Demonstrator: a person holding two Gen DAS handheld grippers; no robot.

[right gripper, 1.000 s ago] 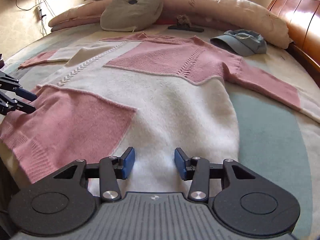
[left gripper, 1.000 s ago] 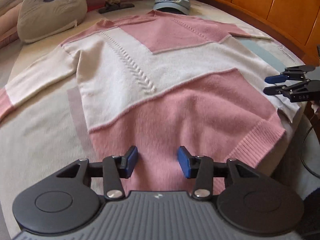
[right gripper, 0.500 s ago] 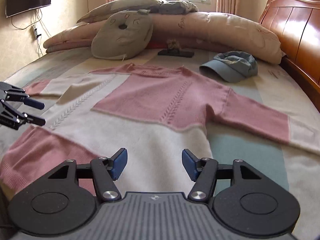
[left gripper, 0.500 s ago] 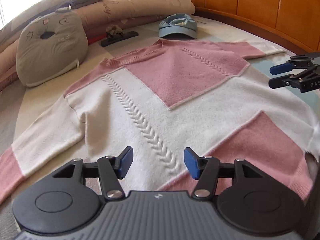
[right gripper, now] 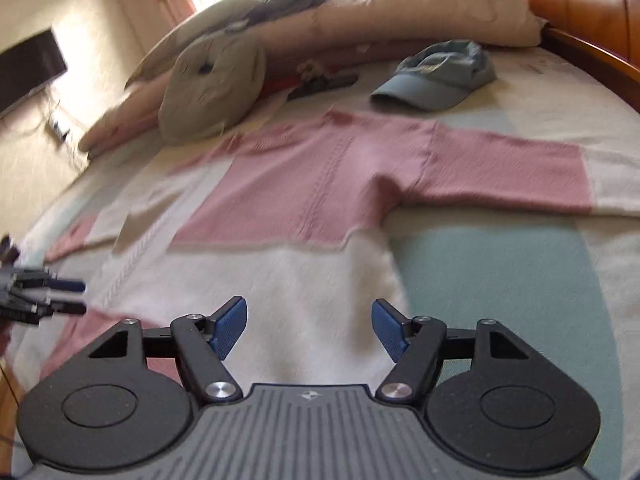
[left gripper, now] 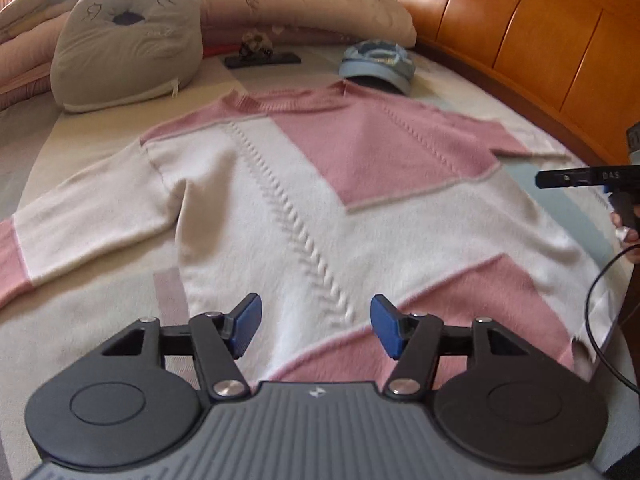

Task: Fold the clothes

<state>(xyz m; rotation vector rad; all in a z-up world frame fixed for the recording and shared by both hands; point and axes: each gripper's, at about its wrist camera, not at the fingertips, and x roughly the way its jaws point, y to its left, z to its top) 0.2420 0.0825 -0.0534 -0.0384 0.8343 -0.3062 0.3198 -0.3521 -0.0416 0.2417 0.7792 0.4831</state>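
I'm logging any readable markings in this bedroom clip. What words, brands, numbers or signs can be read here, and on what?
"DAS": white letters on the side of the right tongs, seen at the right edge of the left wrist view.
Small emblem, a mark and no letters, on the grey body behind the left tongs.
Faint pink print on the long beige pillow: too blurred to read.
Nothing readable on the sweater or the blue cap.

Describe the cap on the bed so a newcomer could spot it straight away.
Start at the wooden headboard and the long pillow along the bed's far end. Just in front of them, beyond the collar of the spread pink and white sweater, lies the cap. It is the only blue-grey, brimmed thing; the cushion nearby is beige.
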